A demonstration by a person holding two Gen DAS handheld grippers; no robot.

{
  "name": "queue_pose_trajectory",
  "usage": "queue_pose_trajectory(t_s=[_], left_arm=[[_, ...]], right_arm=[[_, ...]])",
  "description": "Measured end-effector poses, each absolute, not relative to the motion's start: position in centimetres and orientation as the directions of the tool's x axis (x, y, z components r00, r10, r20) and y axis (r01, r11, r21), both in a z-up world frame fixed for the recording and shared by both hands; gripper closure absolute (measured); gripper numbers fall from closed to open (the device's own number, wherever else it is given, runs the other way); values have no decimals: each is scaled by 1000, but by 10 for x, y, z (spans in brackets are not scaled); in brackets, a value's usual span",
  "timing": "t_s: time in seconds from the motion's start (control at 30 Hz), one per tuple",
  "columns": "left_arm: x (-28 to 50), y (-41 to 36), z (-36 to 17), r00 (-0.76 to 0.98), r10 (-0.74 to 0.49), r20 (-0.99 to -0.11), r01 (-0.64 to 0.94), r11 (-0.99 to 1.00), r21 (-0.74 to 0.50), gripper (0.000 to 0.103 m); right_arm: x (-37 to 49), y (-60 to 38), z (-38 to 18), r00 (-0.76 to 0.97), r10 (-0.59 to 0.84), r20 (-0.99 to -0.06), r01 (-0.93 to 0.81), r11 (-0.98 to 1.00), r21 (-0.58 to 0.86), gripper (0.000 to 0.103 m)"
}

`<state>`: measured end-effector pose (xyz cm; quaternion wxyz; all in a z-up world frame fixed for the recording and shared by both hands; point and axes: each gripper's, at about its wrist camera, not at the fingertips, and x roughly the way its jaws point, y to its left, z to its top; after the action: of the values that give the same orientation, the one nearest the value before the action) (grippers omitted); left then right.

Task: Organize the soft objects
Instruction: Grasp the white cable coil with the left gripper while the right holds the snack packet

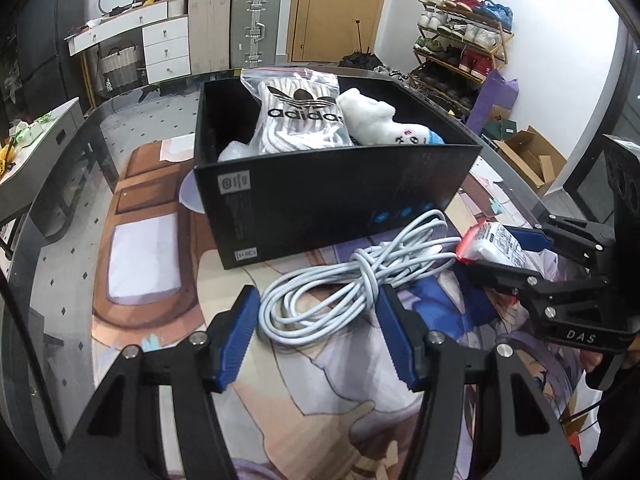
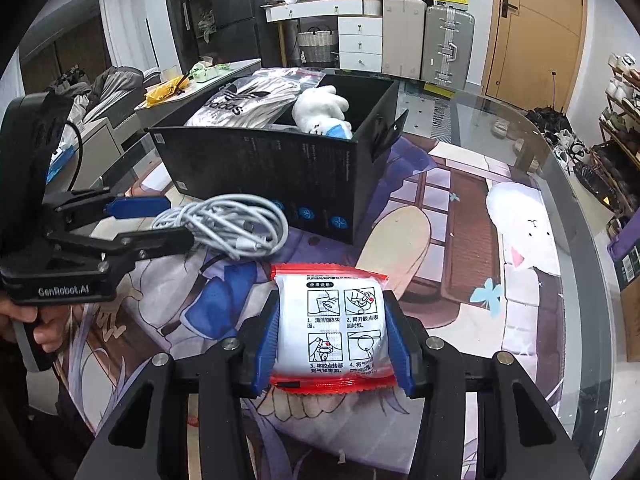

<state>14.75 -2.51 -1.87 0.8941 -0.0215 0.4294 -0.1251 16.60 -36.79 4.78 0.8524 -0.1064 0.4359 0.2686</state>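
A black box (image 1: 340,196) (image 2: 256,164) stands on the mat and holds a bagged Adidas item (image 1: 300,116) (image 2: 244,100) and a white plush toy (image 1: 380,120) (image 2: 320,112). A coiled white cable (image 1: 352,276) (image 2: 228,224) lies in front of the box. My left gripper (image 1: 316,316) (image 2: 176,220) is open with its fingers on either side of the coil. My right gripper (image 2: 332,332) (image 1: 480,248) is shut on a white packet with red edges (image 2: 332,328) (image 1: 492,246), held just above the mat to the right of the cable.
The glass table (image 2: 560,184) carries a printed anime mat (image 1: 152,248) (image 2: 460,240). A shoe rack (image 1: 460,40), suitcases (image 1: 256,24), a white dresser (image 1: 164,44) and cardboard boxes (image 1: 528,156) stand around the room.
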Motion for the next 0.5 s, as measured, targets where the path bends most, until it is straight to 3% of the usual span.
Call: queue_pose_trajectory(t_s=[0.5], left_arm=[[119, -17, -9, 624, -259, -737, 214, 964, -157, 44]], right_arm=[[147, -367, 65, 514, 378, -770, -562, 826, 31, 55]])
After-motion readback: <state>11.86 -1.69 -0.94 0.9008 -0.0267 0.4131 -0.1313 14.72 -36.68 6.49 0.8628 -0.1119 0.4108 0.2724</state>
